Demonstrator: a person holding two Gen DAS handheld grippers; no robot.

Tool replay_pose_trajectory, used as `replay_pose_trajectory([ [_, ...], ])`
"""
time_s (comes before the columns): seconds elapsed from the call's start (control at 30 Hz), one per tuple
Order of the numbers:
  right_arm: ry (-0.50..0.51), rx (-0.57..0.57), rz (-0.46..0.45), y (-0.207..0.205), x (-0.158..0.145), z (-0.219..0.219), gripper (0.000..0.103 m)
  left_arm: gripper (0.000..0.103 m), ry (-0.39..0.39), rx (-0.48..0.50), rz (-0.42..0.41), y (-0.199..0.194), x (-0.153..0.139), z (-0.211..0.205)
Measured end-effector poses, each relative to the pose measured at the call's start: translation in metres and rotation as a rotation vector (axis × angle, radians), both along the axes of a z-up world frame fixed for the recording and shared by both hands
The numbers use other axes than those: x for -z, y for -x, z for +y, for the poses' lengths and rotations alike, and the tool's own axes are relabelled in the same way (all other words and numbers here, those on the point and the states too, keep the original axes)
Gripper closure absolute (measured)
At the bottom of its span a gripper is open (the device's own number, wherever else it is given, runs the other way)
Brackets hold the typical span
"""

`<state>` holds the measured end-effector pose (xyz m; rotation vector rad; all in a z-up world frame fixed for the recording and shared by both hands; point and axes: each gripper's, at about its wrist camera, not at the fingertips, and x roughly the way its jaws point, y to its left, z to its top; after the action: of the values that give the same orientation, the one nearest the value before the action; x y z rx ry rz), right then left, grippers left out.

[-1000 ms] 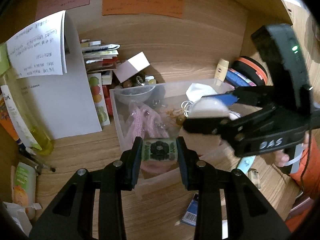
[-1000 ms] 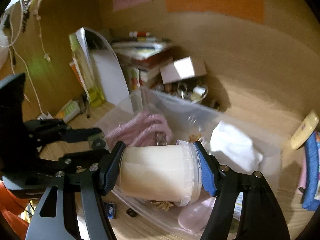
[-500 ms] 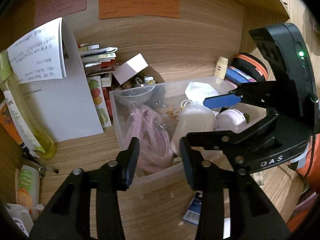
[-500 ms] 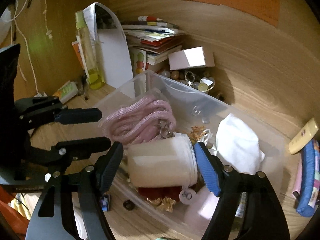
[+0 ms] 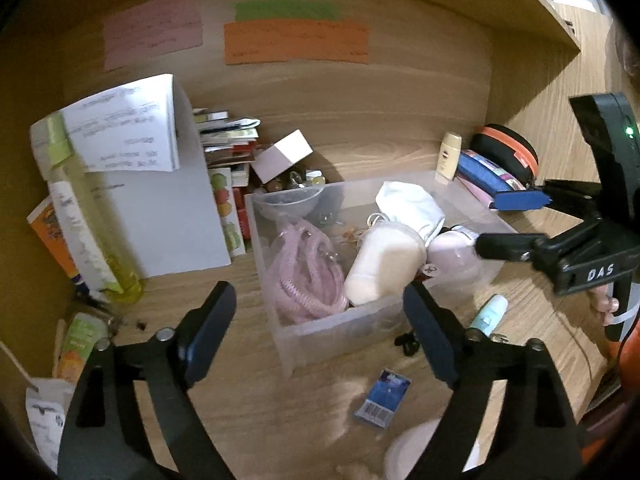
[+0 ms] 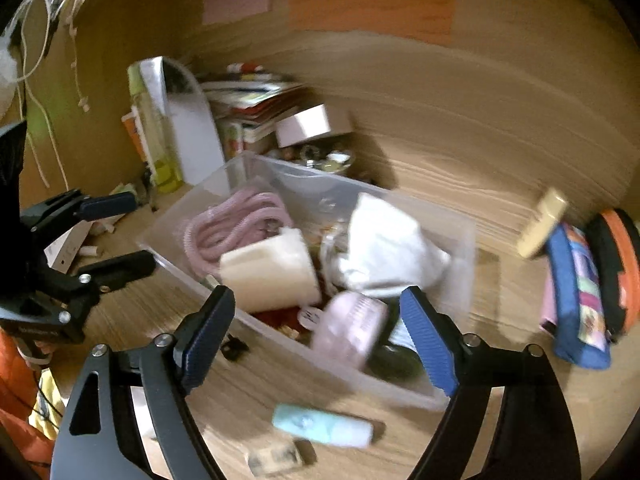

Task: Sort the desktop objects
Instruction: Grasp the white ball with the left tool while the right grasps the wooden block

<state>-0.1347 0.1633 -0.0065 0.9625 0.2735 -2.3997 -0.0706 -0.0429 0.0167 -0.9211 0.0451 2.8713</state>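
Cream jar (image 5: pixel 382 266) released since a second ago, now on its side in the clear bin (image 5: pixel 336 330) beside pink rope (image 5: pixel 308 276), white cloth (image 5: pixel 412 208), pink fan (image 5: pixel 454 250); left gripper (image 5: pixel 318 322) and right gripper (image 6: pixel 316 330) both wide apart, empty, near bin front.

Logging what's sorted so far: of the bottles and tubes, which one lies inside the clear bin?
The cream-white bottle, on its side in the clear bin. The mint tube and yellow bottle are outside it.

Jar (image 5: pixel 382 264) in bin (image 5: pixel 340 326), beside rope (image 5: pixel 304 276)

Wooden desk (image 5: pixel 256 400), wood-panel back wall (image 5: pixel 400 120), dim light.
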Motion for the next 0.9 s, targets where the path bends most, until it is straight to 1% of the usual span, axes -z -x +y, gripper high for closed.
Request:
replay_pose_trajectory([
  [0.1, 0.026, 0.027, -0.001, -0.011, -0.001, 0.018, 0.018, 0.015, 0.005, -0.014, -0.002, -0.015, 0.0, -0.001],
  [0.23, 0.023, 0.058, -0.004, -0.026, 0.004, 0.034, 0.017, 0.013, 0.004, -0.023, -0.023, -0.032, 0.004, 0.001],
  [0.47, 0.001, 0.08, -0.058, -0.047, 0.031, 0.053, 0.017, 0.011, -0.007, -0.002, -0.086, -0.057, 0.023, 0.014],
  [0.63, -0.028, 0.068, -0.098, -0.059, 0.051, 0.055, 0.017, 0.011, -0.011, 0.047, -0.143, -0.068, 0.038, 0.031],
  [0.7, -0.045, 0.048, -0.11, -0.064, 0.058, 0.052, 0.017, 0.011, -0.006, 0.071, -0.158, -0.071, 0.044, 0.038],
  [0.9, -0.054, -0.035, -0.147, -0.073, 0.074, 0.039, 0.018, 0.011, 0.011, 0.127, -0.211, -0.067, 0.059, 0.056],
])
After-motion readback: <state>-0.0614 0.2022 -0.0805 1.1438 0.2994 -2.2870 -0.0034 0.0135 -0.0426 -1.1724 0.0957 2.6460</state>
